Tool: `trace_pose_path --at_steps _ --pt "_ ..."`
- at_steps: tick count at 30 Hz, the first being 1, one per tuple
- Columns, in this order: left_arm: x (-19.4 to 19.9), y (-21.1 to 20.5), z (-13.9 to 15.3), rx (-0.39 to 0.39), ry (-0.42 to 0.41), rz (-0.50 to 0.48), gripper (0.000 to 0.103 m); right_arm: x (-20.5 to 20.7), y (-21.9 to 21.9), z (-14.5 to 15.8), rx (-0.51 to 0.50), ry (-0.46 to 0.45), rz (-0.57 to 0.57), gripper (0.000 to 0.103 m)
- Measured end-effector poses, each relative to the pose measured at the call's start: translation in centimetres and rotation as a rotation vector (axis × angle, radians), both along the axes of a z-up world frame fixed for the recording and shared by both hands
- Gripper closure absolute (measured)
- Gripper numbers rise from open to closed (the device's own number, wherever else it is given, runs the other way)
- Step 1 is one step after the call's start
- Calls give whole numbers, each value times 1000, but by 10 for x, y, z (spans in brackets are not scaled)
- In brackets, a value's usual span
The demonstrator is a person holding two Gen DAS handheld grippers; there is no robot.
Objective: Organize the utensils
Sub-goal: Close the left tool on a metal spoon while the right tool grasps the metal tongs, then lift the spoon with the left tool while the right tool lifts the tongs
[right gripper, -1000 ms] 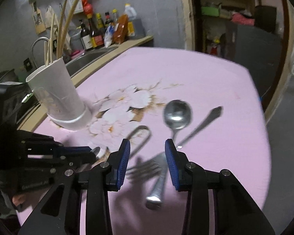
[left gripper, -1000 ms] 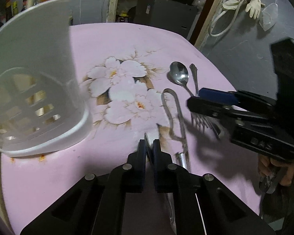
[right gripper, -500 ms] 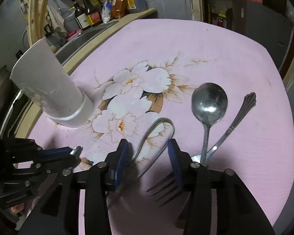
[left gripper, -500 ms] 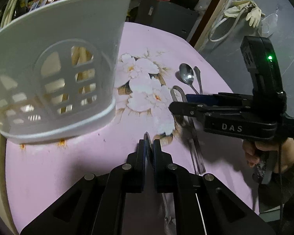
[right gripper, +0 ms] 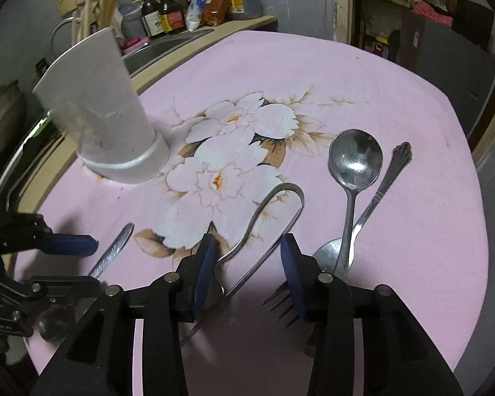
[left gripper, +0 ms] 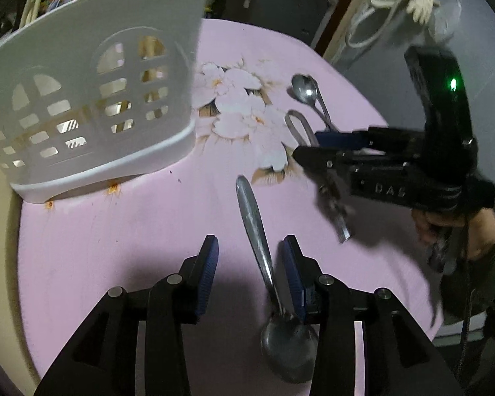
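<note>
The left gripper (left gripper: pixel 250 257) stood with its jaws parted, having just been opening. A spoon (left gripper: pixel 264 264) lay between the blue pads, its handle close against the right-hand pad, though contact could not be told; its bowl lay back beneath the gripper's body and its handle tip pointed forward. It rested on the pink tablecloth (left gripper: pixel 115 231), free of any squeeze. Ahead and to the left of this gripper stood the white slotted utensil holder (left gripper: pixel 92 105), upright on the cloth, with pale sticks showing through its slots.

The right gripper (right gripper: pixel 247 264) was also spread, its jaws having just been closing a little. It hung over a pair of metal tongs (right gripper: pixel 274 211) whose two arms ran back between the pads while the looped end pointed forward; the pads did not press on them. Just right of its right-hand pad a fork (right gripper: pixel 376 194) lay with its tines (right gripper: pixel 280 307) near the finger and its handle angled away. A second, rounder spoon (right gripper: pixel 354 161) lay across the fork, bowl farthest out. A hand (left gripper: pixel 458 231) gripped the right tool's handle.
</note>
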State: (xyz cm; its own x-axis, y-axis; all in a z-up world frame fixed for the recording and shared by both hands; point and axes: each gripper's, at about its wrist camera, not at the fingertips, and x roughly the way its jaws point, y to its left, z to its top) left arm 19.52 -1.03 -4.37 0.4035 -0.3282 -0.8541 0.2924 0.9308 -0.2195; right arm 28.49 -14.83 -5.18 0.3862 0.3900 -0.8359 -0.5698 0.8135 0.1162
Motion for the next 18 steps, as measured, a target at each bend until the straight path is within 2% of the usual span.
trace_pose_path --at_steps 3,8,10,13,15,17,18 --pt "-4 -4 -2 31 -10 -14 74 -7 -3 1 13 -4 20 71" --pt "-5 -4 -4 3 -3 -19 95 -22 -3 3 -1 -25 65 75" --pt "-6 -4 -3 0 -10 -8 97 -27 -2 3 -21 -39 73 75" --pt "-7 -13 -4 53 -51 -12 97 -32 3 2 -73 -53 82 73" --pt "-9 -18 -3 91 -80 -14 97 -35 7 1 -109 -67 89 66" --pt "-9 -19 -3 86 -101 1 97 -35 7 0 -114 -70 83 66" --pt "-10 -18 -3 68 -113 15 97 -35 6 1 -103 -71 76 69"
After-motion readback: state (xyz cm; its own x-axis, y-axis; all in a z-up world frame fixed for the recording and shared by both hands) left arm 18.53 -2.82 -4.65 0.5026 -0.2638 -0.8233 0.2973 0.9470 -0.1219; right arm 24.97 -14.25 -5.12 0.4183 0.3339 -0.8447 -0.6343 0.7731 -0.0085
